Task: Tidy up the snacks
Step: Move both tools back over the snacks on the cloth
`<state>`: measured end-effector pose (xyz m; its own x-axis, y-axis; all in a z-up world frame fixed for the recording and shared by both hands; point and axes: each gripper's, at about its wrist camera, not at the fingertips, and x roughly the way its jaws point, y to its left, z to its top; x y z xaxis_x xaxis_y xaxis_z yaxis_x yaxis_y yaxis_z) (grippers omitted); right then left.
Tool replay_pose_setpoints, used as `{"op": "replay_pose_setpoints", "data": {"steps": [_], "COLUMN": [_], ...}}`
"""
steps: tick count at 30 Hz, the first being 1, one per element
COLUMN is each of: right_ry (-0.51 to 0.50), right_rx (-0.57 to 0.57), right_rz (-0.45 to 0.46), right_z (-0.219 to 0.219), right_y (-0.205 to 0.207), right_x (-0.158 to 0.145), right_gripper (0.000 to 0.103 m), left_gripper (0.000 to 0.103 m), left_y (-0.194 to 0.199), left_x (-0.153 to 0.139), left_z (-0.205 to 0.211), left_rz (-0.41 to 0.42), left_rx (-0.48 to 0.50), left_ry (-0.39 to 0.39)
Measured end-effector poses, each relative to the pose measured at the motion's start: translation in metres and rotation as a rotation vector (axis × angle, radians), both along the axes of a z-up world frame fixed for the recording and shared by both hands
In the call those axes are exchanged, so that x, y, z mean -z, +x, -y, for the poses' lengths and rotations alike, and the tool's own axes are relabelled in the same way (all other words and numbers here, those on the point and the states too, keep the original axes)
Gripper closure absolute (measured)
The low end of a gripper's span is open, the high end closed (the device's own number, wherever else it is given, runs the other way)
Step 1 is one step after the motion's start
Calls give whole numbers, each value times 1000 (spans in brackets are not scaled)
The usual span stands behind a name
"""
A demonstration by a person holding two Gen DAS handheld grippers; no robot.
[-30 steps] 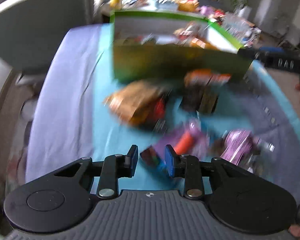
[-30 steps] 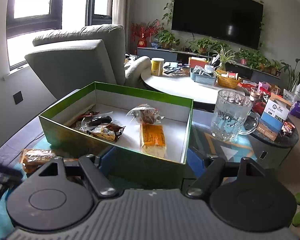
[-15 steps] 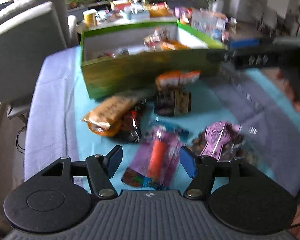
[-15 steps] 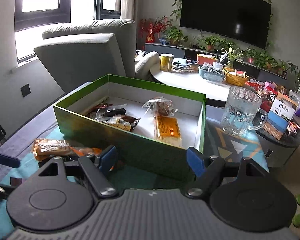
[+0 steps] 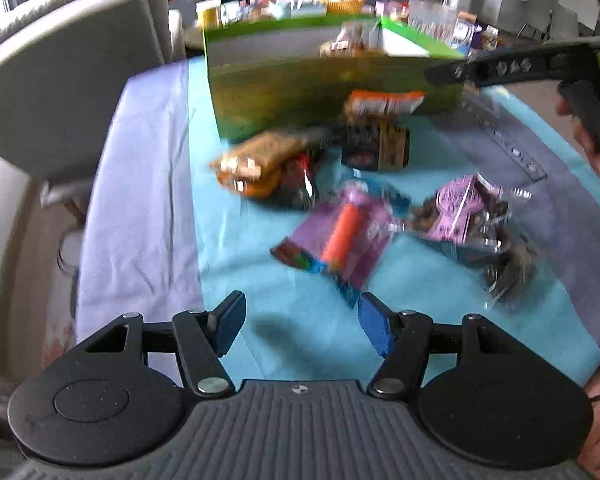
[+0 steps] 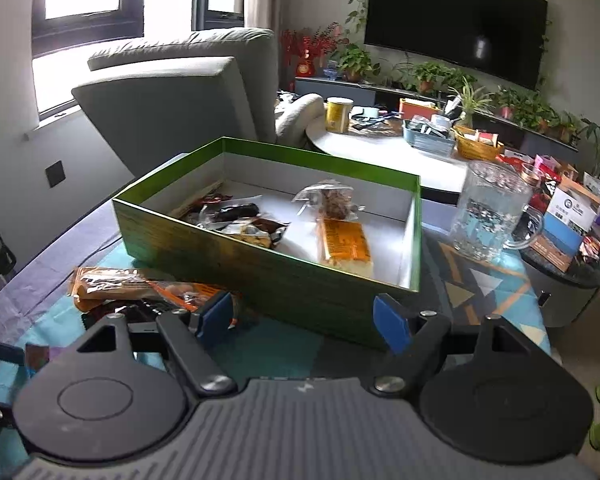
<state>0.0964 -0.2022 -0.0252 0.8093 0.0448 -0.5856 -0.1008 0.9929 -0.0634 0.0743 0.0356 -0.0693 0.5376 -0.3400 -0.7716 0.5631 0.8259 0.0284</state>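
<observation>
A green box [image 6: 268, 276] with white inside holds several wrapped snacks, among them an orange cake bar [image 6: 344, 244]. The same green box [image 5: 332, 88] shows at the back of the left wrist view. Loose snacks lie on the blue cloth in front of it: a purple packet with an orange tube [image 5: 340, 236], a pink-labelled clear bag [image 5: 468, 216], an orange-brown packet [image 5: 260, 160] and a dark packet [image 5: 376, 144]. My left gripper [image 5: 300, 326] stands open just short of the purple packet, nothing between its fingers. My right gripper [image 6: 304, 320] is open near the box's front wall, empty.
A grey armchair [image 6: 180, 96] stands behind the box. A glass mug [image 6: 488, 212] sits right of the box. A round white table [image 6: 400, 156] with clutter lies beyond. Orange packets [image 6: 140, 284] rest left of the right gripper. A person's hand [image 5: 592, 148] holds the right gripper's handle.
My left gripper has gone from nearly shut to open and drawn back from the purple packet, which now lies free on the cloth. The right gripper has pulled slightly back from the box.
</observation>
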Motion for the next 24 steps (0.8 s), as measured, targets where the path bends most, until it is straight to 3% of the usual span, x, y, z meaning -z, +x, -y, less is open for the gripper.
{"op": "replay_pose_setpoints", "data": {"steps": [7,11,21,24], "right_ry": [-10,-3,13,15], "right_rx": [-8,10,0,-12], "right_rz": [3,-1,-18,-24], "right_z": [-3,2,-1,-4], "right_y": [-4,-5,-1,2], "right_x": [-3,-3,1,3], "right_gripper": [50,50,50,50], "left_gripper": [43,43,43,43], "left_y": [6,15,-2,-9], "left_x": [-6,5,6,5], "left_z": [25,35,13,11], "left_rz": [126,105,40,57], "left_rx": [183,220,145,133], "left_ry": [75,121,82,106]}}
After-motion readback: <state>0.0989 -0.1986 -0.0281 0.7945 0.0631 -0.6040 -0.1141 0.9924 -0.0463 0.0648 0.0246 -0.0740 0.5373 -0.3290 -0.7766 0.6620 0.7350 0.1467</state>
